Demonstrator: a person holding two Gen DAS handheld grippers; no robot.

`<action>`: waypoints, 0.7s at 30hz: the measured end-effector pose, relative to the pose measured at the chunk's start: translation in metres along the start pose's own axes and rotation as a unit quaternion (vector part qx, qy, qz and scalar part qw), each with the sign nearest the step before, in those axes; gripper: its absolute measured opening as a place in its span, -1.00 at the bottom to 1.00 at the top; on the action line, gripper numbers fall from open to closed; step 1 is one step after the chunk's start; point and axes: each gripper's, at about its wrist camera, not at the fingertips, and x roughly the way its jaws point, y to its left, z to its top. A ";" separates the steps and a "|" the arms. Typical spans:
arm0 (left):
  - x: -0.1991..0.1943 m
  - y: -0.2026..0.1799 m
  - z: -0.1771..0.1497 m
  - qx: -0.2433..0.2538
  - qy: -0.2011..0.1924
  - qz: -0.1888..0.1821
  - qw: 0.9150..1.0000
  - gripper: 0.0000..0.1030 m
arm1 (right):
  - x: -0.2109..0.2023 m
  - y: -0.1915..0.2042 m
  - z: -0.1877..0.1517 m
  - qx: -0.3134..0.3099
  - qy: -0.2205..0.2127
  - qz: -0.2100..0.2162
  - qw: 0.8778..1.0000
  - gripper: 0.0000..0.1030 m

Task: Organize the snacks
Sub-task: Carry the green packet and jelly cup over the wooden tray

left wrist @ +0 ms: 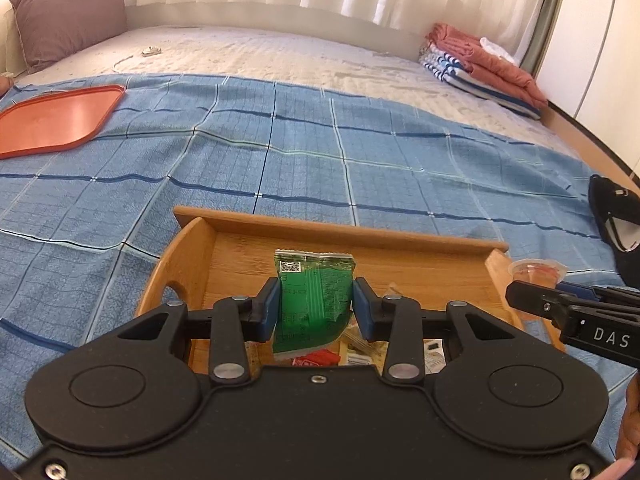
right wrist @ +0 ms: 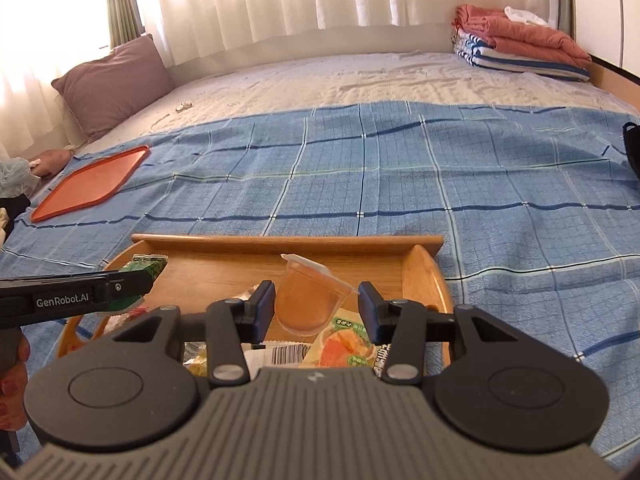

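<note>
The wooden tray [left wrist: 400, 240] sits on the blue checked blanket [left wrist: 280, 152], and everything here is placed from it. Above the tray's middle, the left gripper [left wrist: 316, 306] is clamped on a green packet [left wrist: 314, 296], its blue pads pressing both sides so the packet stands upright, clear of the tray floor. Over the tray's right part, the right gripper [right wrist: 316, 312] holds a clear jelly cup [right wrist: 310, 300] with orange filling, tilted, the peel-off lid facing the tray's far wall; the left pad touches the cup, while whether the right pad touches it cannot be told. More snack packets [right wrist: 340, 340] lie in the near part of the tray under both grippers. Far to the tray's left, an orange lid [left wrist: 56, 120] lies flat on the blanket. Beyond the tray, at the far right, folded towels [right wrist: 520, 44] are stacked
</note>
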 end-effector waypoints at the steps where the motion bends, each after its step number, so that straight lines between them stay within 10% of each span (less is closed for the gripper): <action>1: 0.004 0.000 0.000 0.001 0.002 0.001 1.000 -0.28 | 0.005 0.000 0.000 -0.001 0.004 0.000 1.000 -0.04; 21: 0.041 -0.004 0.010 0.016 0.010 0.013 1.000 -0.28 | 0.058 0.011 -0.005 -0.013 0.033 -0.003 0.999 -0.04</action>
